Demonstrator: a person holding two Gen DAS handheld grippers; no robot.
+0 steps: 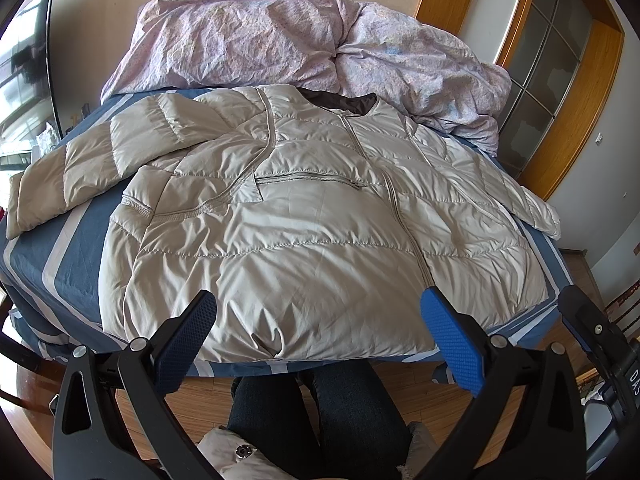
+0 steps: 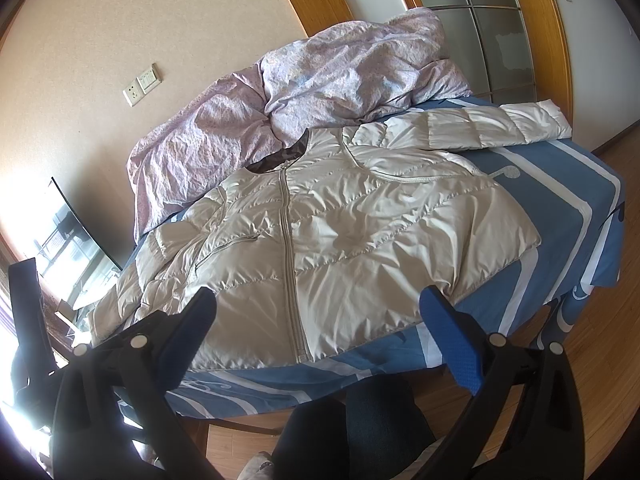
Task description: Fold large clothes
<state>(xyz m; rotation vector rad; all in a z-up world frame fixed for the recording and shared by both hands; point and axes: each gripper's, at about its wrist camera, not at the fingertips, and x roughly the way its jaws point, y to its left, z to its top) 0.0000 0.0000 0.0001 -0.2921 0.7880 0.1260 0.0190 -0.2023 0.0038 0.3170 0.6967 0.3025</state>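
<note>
Letters "DAS" on black device point(image 1: 628, 376) at right edge.

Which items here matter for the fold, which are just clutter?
Job: puffer jacket spread zipped on the bed; left tool and right tool, both open, hovering over its hem.

Lying about: pink duvet bunched behind the collar, blue striped sheet, wall socket.

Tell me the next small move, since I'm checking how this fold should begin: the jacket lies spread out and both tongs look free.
Probably bring the left tongs to the sleeve lying out over the bedsheet and grip it. The jacket lies zipped and flat, both tongs open and empty.
</note>
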